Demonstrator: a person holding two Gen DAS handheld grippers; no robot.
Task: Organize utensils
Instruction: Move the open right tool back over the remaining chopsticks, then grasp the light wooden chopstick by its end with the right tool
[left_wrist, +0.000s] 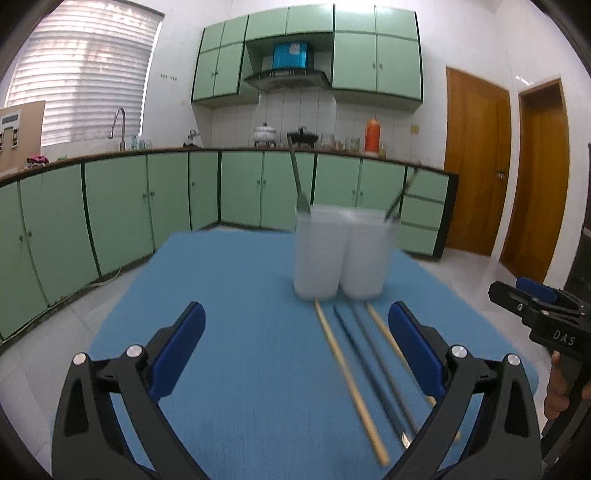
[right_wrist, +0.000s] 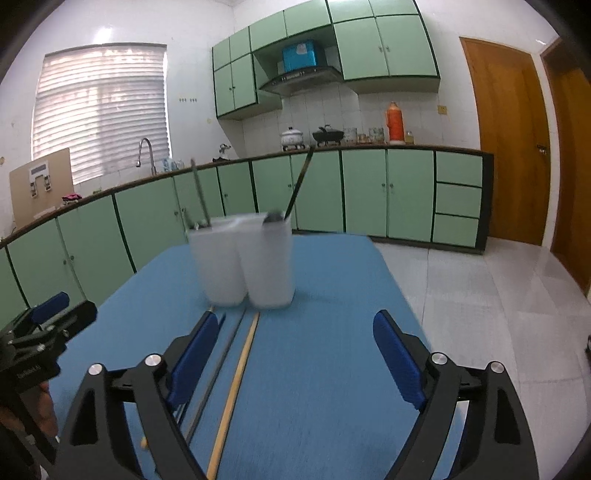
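Two white translucent cups stand side by side on the blue table. Each holds a utensil whose handle sticks up. Two wooden chopsticks and two dark chopsticks lie in front of the cups. My left gripper is open and empty, hovering left of the chopsticks. In the right wrist view the cups stand ahead, with a wooden chopstick and dark chopsticks below. My right gripper is open and empty above them.
The right gripper body shows at the right edge of the left view; the left gripper body shows at the left of the right view. Green kitchen cabinets and a tiled floor surround the table.
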